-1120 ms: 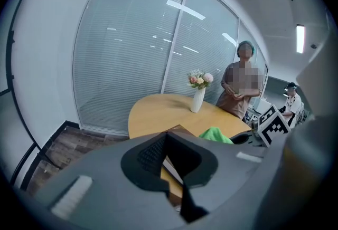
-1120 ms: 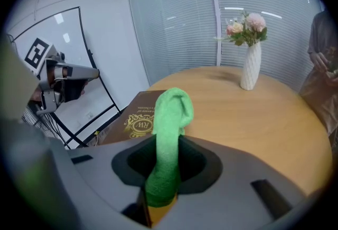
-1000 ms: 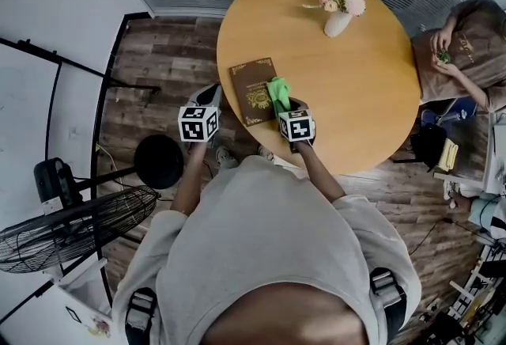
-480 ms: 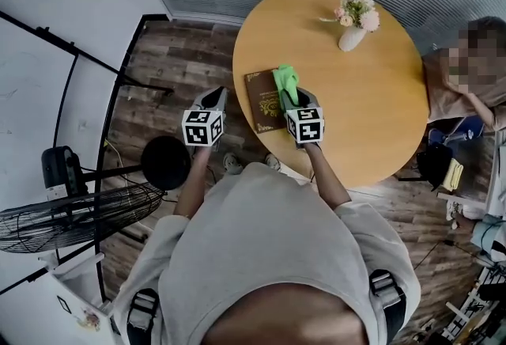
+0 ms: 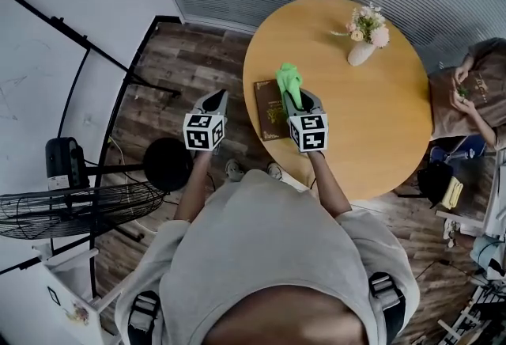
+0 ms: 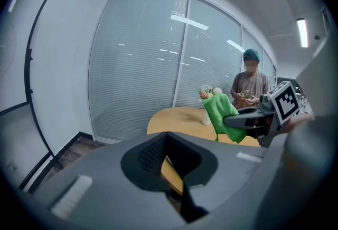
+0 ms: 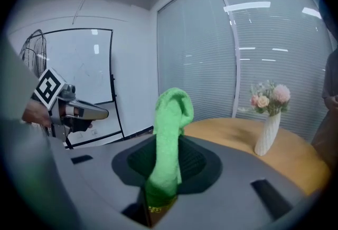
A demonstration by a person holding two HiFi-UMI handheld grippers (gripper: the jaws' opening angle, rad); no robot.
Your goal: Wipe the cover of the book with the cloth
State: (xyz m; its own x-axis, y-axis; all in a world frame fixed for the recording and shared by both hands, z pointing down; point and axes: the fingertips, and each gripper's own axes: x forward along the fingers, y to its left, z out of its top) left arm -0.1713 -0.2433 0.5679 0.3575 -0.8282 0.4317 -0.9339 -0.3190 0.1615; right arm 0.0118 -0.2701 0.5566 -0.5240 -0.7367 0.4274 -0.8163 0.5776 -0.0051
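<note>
Well, closest in are the two tongs. The left tongs (image 5: 215, 100) hang to the left of the book, off the desk edge and over the wood floor (image 5: 182, 74). Their jaws are squeezed close together and hold nothing.

The right tongs (image 5: 290, 100) are above the right side of the book (image 5: 267, 115). They are shut tight on the green cloth (image 5: 288, 81). The cloth pokes out past the jaw tips, over the book's far right corner. From the left gripper view the cloth looks lifted up, not pressed on the cover, but I cannot be sure.

The book lies flat on the desk (image 5: 371, 122), close to the near left edge. Its long side runs away from the person, almost the same way the right tongs point. So the book is right under and just left of the cloth. I think the right tongs need to go down, then rub along that long side. The left tongs are near enough to hold the book's left edge if it slides.

Far past the book, to its right, stands a vase of flowers (image 5: 362, 51). Further right, another person (image 5: 466, 90) sits at the desk.
</note>
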